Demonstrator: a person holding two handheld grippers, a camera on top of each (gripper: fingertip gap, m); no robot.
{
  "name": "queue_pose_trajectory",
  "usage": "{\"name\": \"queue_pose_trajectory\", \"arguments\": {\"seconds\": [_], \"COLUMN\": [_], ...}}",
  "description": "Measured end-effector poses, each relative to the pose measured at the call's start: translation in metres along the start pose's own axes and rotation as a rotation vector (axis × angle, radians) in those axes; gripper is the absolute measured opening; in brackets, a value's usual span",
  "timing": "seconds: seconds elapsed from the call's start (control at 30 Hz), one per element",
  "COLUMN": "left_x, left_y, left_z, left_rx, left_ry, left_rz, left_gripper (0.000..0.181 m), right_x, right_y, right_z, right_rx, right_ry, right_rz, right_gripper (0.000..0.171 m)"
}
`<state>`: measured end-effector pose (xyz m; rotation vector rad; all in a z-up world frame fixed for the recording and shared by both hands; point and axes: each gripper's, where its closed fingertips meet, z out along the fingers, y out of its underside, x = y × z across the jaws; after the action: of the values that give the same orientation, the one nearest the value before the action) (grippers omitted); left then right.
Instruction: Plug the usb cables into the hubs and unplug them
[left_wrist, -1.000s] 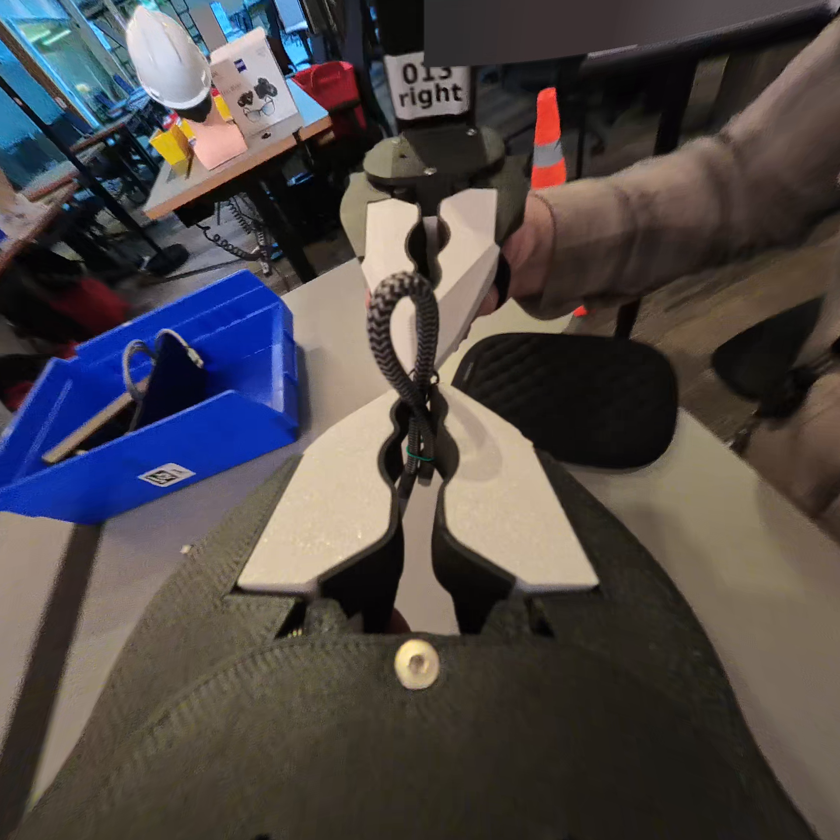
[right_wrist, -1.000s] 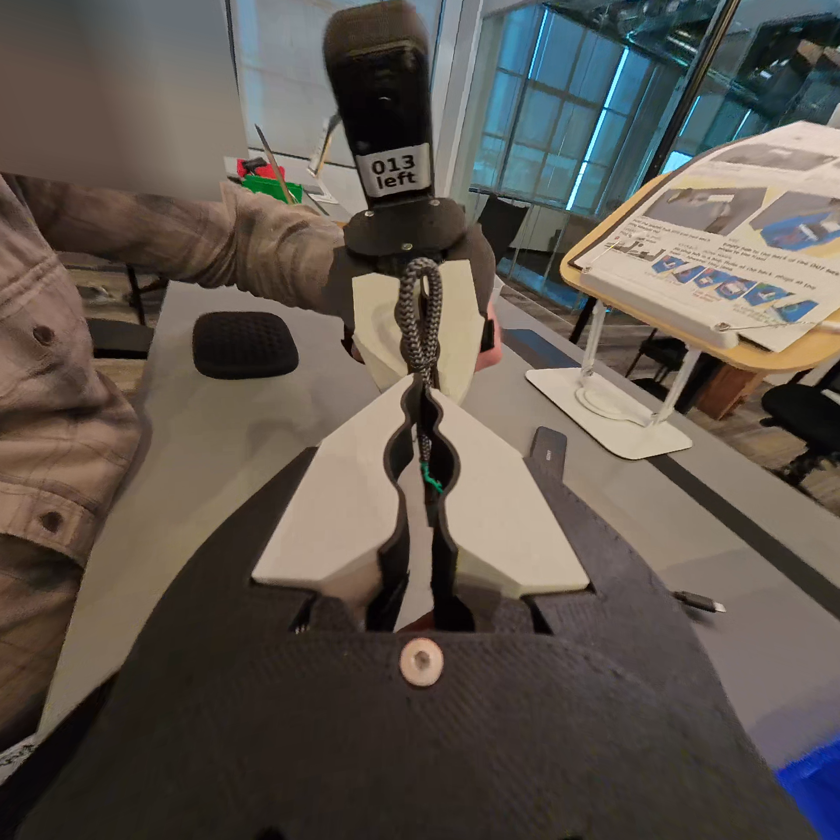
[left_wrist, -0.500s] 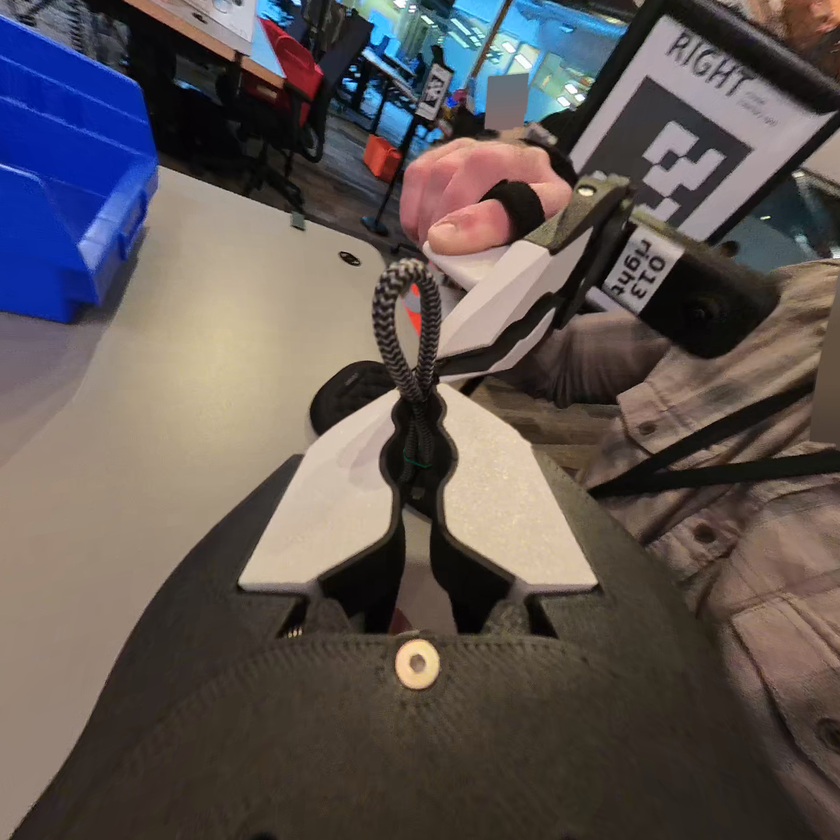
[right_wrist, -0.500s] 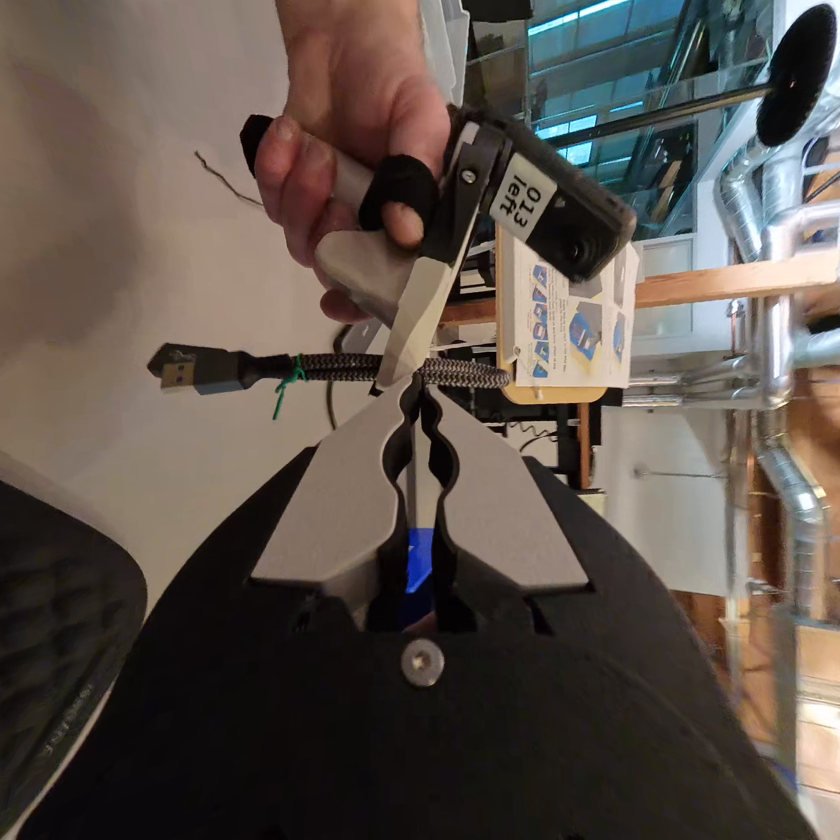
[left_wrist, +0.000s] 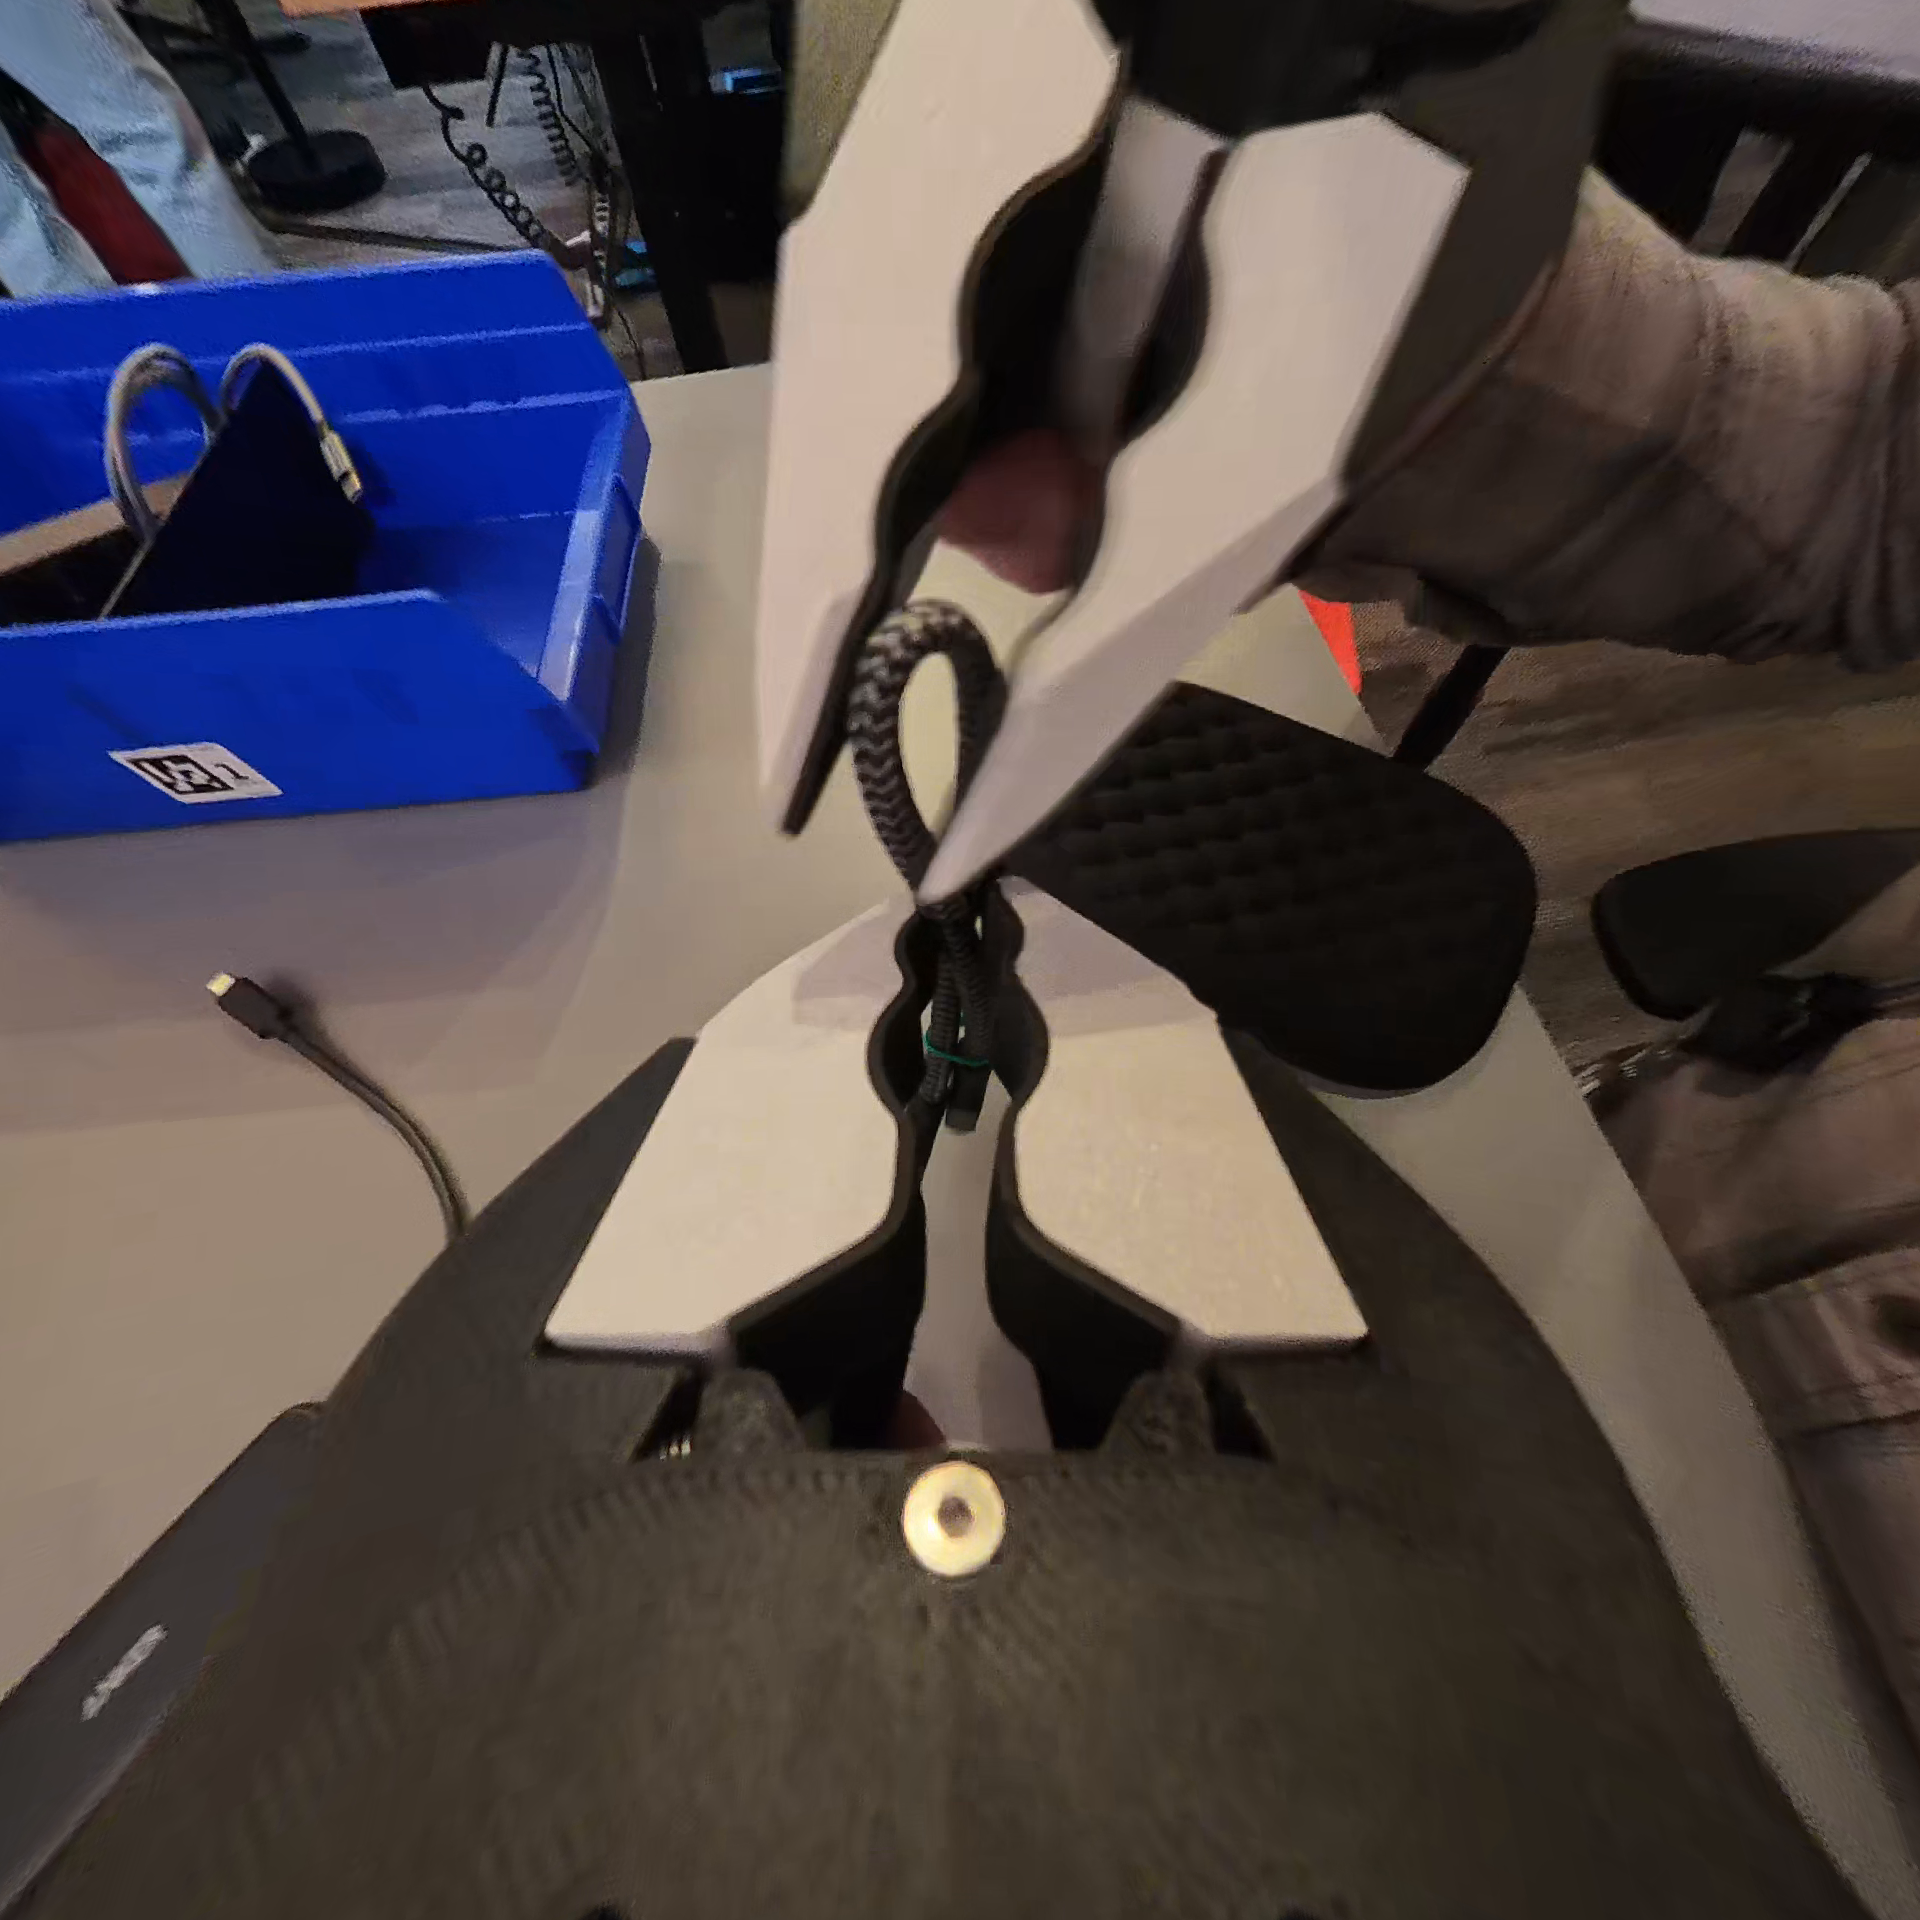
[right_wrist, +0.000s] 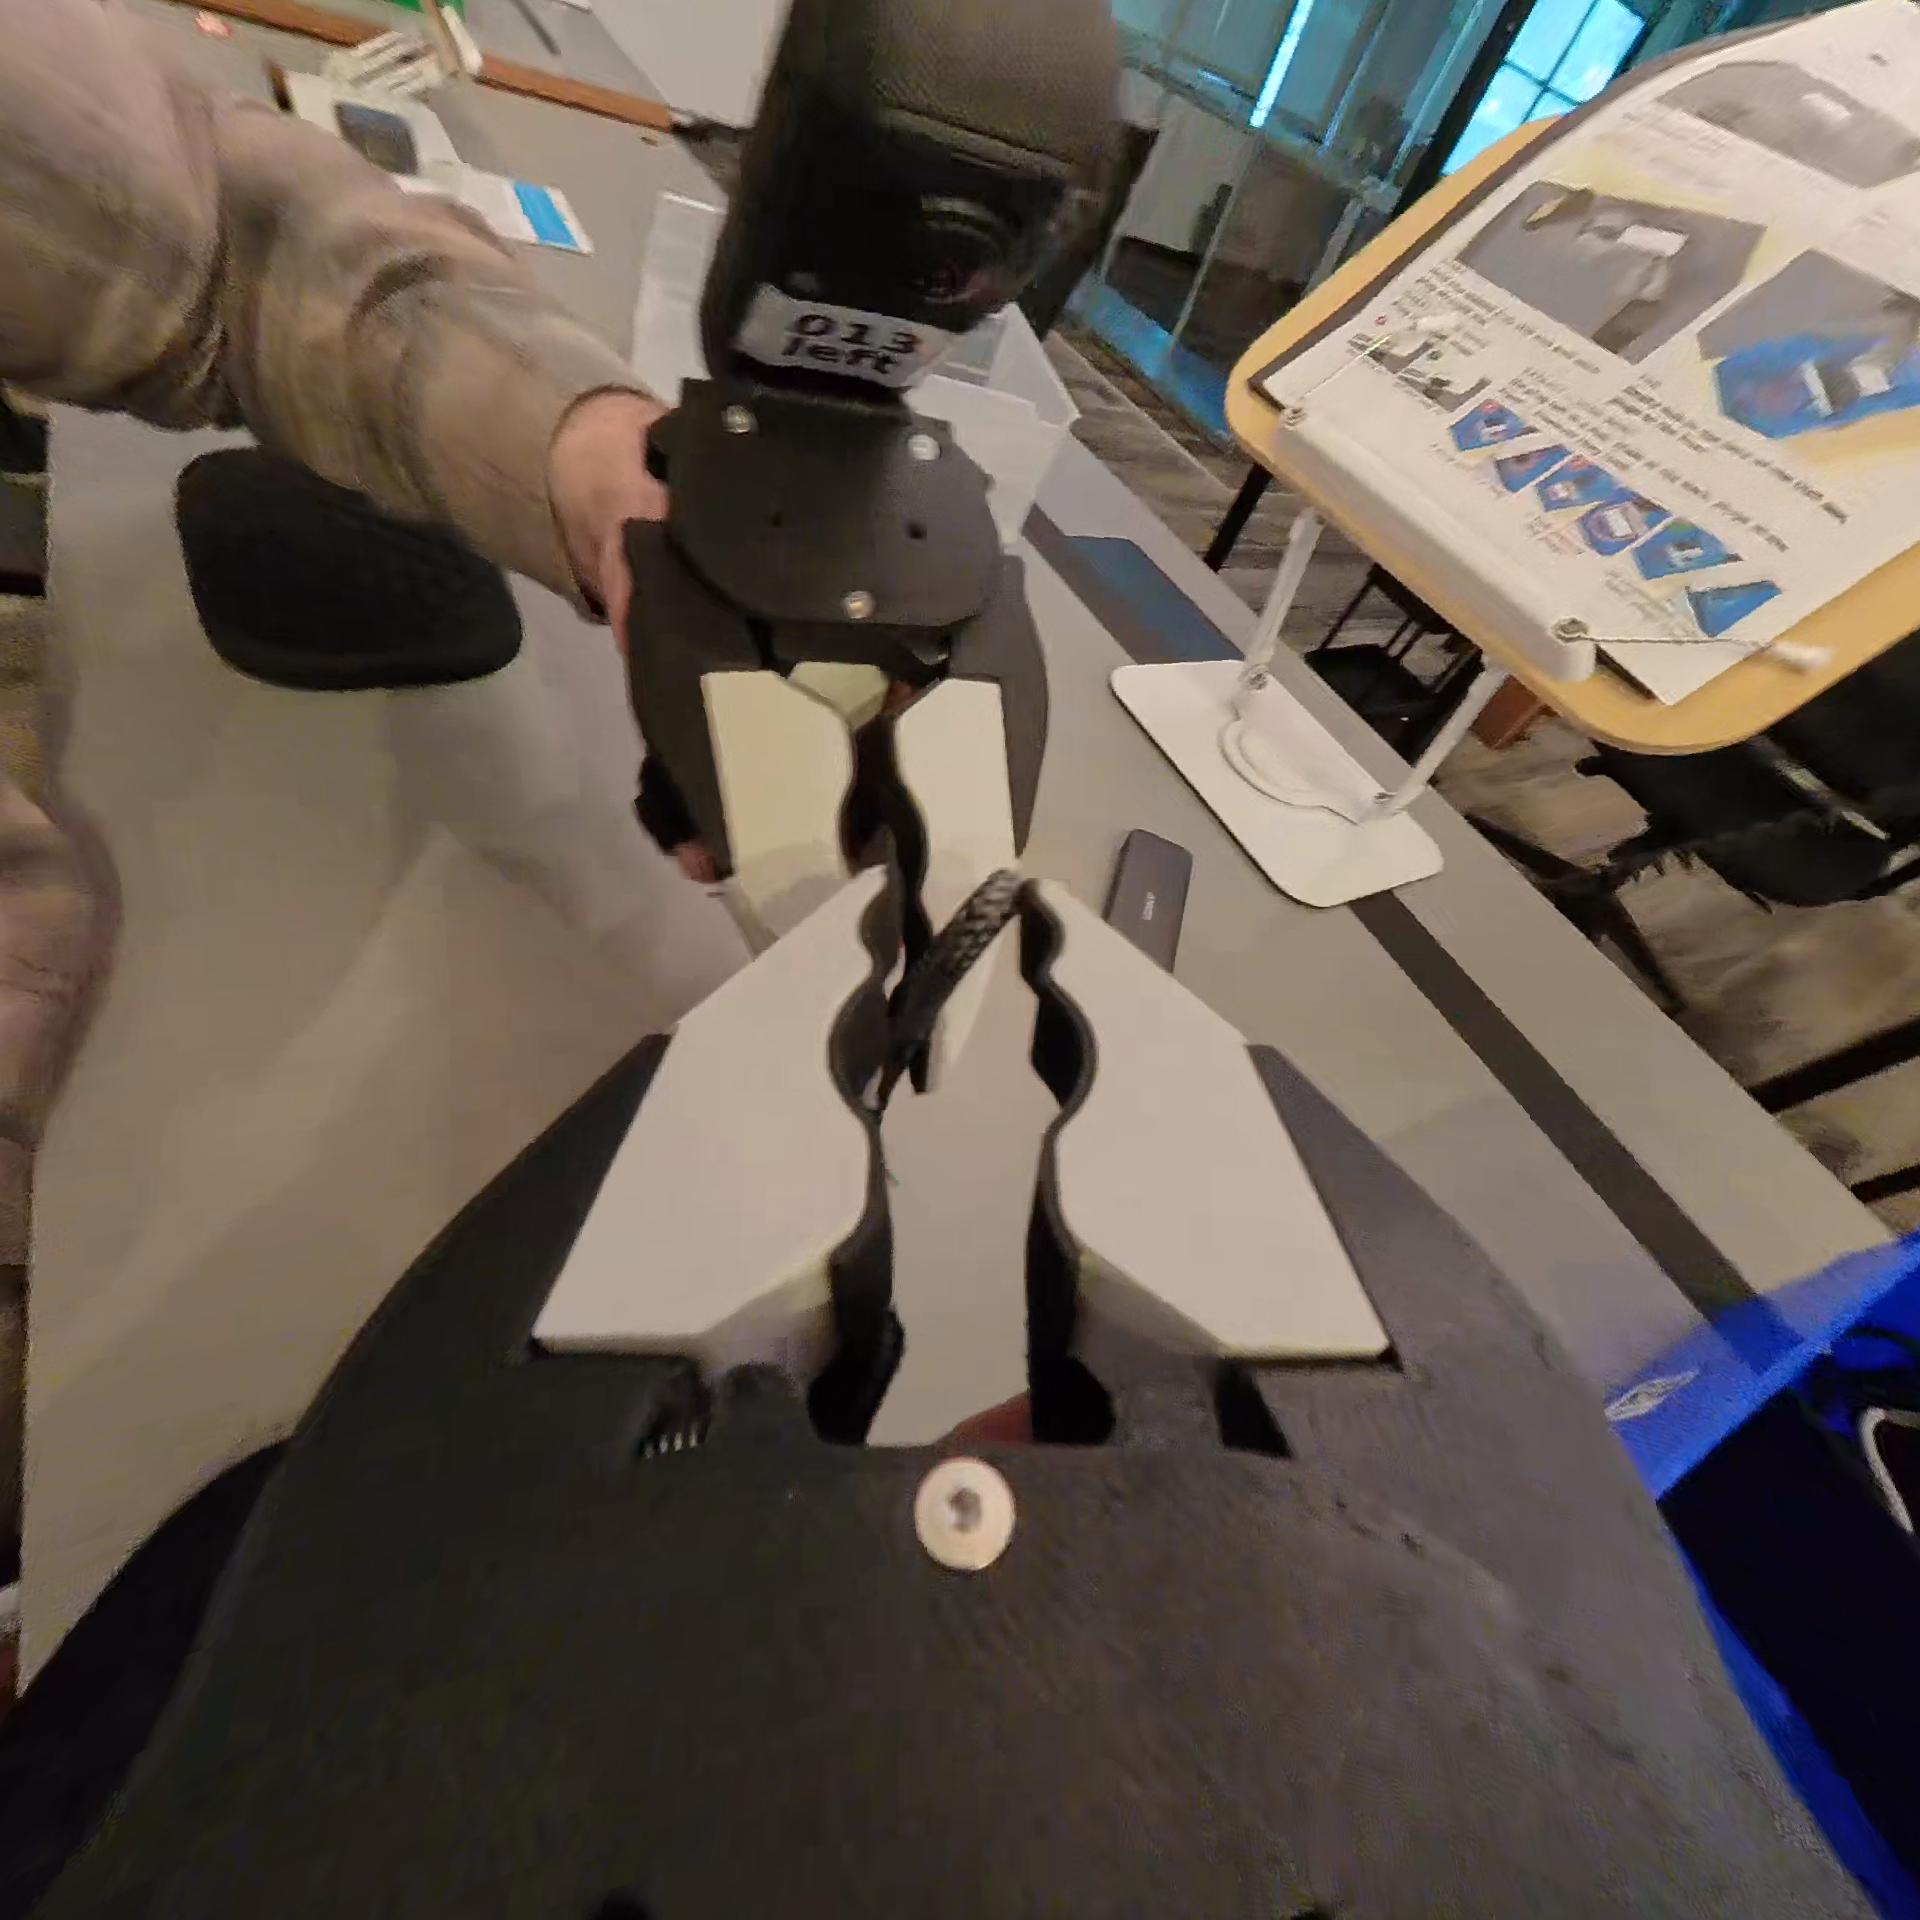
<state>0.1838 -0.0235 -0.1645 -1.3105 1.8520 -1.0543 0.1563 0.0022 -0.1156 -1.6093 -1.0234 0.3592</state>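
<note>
Two grippers meet nose to nose above the grey tabletop (left_wrist: 343, 914). Left gripper (left_wrist: 961, 935): white fingers (left_wrist: 790, 1164) pressed together, pinching the folded black-and-grey braided USB cable (left_wrist: 894, 769) low in the notch, where a thin green tie binds the two strands. Cable loop stands up out of the tips. Right gripper (right_wrist: 961, 904): white fingers (right_wrist: 1164, 1143) spread, tips on either side of that loop, not gripping it; contact with the loop cannot be told for sure. Judged step: handing the cable over, or re-gripping it so a plug comes free. To do it well, close the right fingers squarely across both strands of the loop before the left lets go, then draw apart slowly so the plug end points outward. Plug itself hidden here. Slim dark rectangular USB hub (right_wrist: 1148, 899) lies flat on the tabletop just beyond the fingers, near a white document stand (right_wrist: 1288, 821). Further out: thin black cable with a small plug (left_wrist: 260, 1013) loose on the tabletop, and a blue plastic bin (left_wrist: 312, 686) holding a dark device and a grey cable.
</note>
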Motion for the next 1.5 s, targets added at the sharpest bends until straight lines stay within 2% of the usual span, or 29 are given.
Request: {"name": "queue_pose_trajectory", "arguments": {"seconds": [0.03, 0.17, 0.2, 0.27, 0.33, 0.5, 0.63, 0.8, 0.97, 1.1, 1.3, 1.4, 1.5], "left_x": [-0.001, -0.007, -0.008, -0.011, -0.020, -0.070, -0.114, -0.131, -0.139, -0.142, -0.148, -0.150, -0.155], "left_y": [0.000, -0.002, -0.007, -0.018, -0.029, -0.053, -0.042, -0.033, -0.029, -0.025, -0.020, -0.016, -0.009], "left_z": [0.001, 0.000, -0.003, -0.011, -0.029, -0.091, -0.123, -0.145, -0.161, -0.168, -0.176, -0.175, -0.173], "left_rx": [-0.001, 0.029, 0.053, 0.090, 0.133, 0.254, 0.216, 0.208, 0.185, 0.169, 0.131, 0.109, 0.075], "left_ry": [-0.022, -0.083, -0.089, -0.095, -0.147, -0.376, -0.553, -0.622, -0.666, -0.668, -0.708, -0.710, -0.726], "left_rz": [0.022, 0.078, 0.087, 0.099, 0.150, 0.171, 0.156, 0.163, 0.180, 0.183, 0.205, 0.212, 0.219], "left_gripper": [0.008, 0.011, 0.020, 0.051, 0.063, 0.052, 0.046, 0.042, 0.041, 0.039, 0.039, 0.038, 0.038], "right_x": [0.000, -0.006, -0.004, 0.008, 0.026, 0.089, 0.140, 0.186, 0.212, 0.233, 0.246, 0.248, 0.243], "right_y": [0.000, -0.006, -0.008, -0.011, -0.018, -0.039, -0.053, -0.050, -0.038, -0.003, 0.049, 0.061, 0.053], "right_z": [0.003, 0.005, 0.003, -0.006, -0.023, -0.084, -0.124, -0.151, -0.160, -0.162, -0.147, -0.142, -0.134], "right_rx": [0.013, 0.076, 0.090, 0.109, 0.152, 0.260, 0.326, 0.310, 0.246, 0.040, -0.251, -0.298, -0.246], "right_ry": [0.006, 0.015, 0.037, 0.072, 0.114, 0.245, 0.338, 0.459, 0.543, 0.672, 0.742, 0.744, 0.704], "right_rz": [0.016, 0.024, 0.030, 0.062, 0.101, 0.216, 0.267, 0.279, 0.287, 0.210, 0.102, 0.078, 0.100], "right_gripper": [0.011, 0.003, 0.002, 0.002, 0.002, 0.002, 0.002, 0.002, 0.002, 0.002, 0.003, 0.003, 0.003]}}
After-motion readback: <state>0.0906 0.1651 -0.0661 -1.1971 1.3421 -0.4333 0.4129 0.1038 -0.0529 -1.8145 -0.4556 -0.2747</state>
